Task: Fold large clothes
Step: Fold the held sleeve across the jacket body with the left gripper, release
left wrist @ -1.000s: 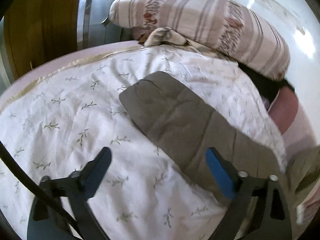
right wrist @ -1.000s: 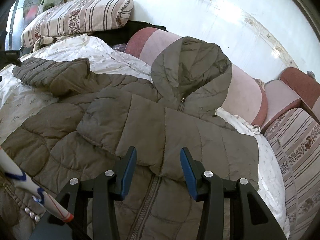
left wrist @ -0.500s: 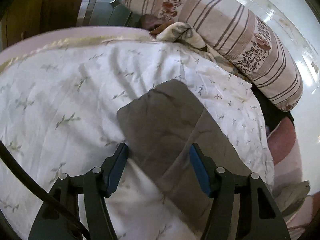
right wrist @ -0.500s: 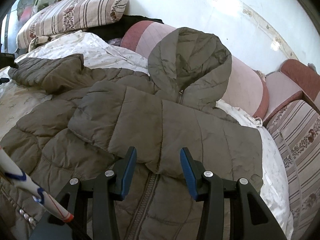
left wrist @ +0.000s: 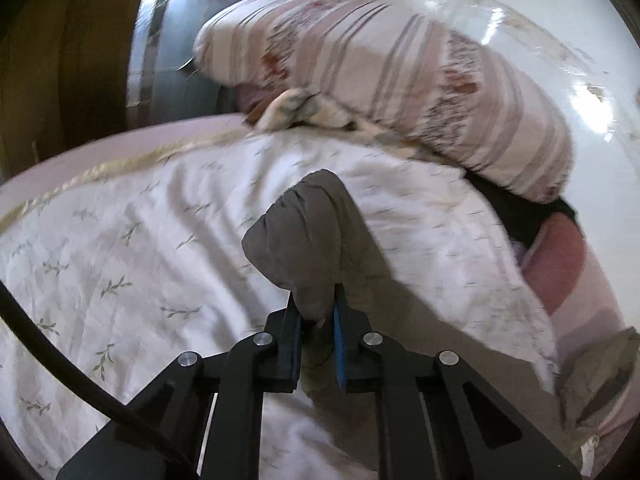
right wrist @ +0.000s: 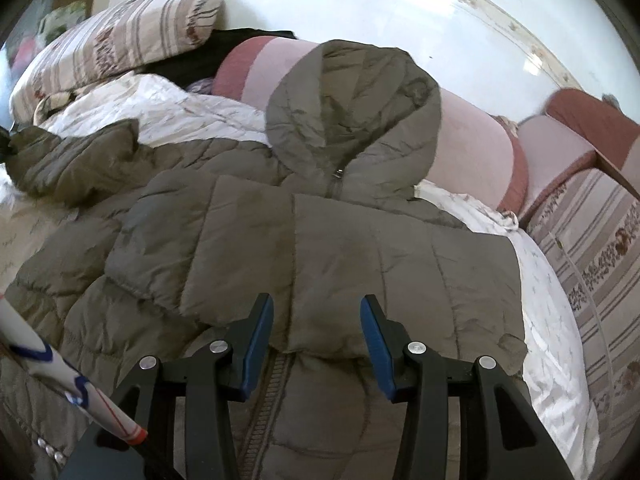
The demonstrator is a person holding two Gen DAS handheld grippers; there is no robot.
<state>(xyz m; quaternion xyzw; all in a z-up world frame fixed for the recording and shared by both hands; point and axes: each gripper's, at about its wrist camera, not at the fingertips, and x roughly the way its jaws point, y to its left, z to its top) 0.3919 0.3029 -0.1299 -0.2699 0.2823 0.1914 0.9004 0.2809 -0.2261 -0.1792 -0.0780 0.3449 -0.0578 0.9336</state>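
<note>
Left gripper (left wrist: 316,312) pinches the jacket (right wrist: 320,248) sleeve cuff (left wrist: 300,236) tight; right gripper (right wrist: 317,340) hovers half-open, empty, over the jacket; next, probably fold the sleeve across.

puffer jacket (right wrist: 320,240): dull olive-grey all over, quilted in panels, hood the same tone; its sleeve (left wrist: 304,236) reads darker brown-grey. bedsheet (left wrist: 120,264): white, scattered small green leaf sprigs. pillow (left wrist: 400,92) at 12 o'clock: cream with mauve-brown stripes and rust floral bands. bolster (right wrist: 472,148) at 2 o'clock: pale pink with dusty-red ends. left hand-held gripper (left wrist: 318,320): black frame, blue pad. right hand-held gripper (right wrist: 316,340): black, blue pads. wall (right wrist: 400,12): glossy white.
</note>
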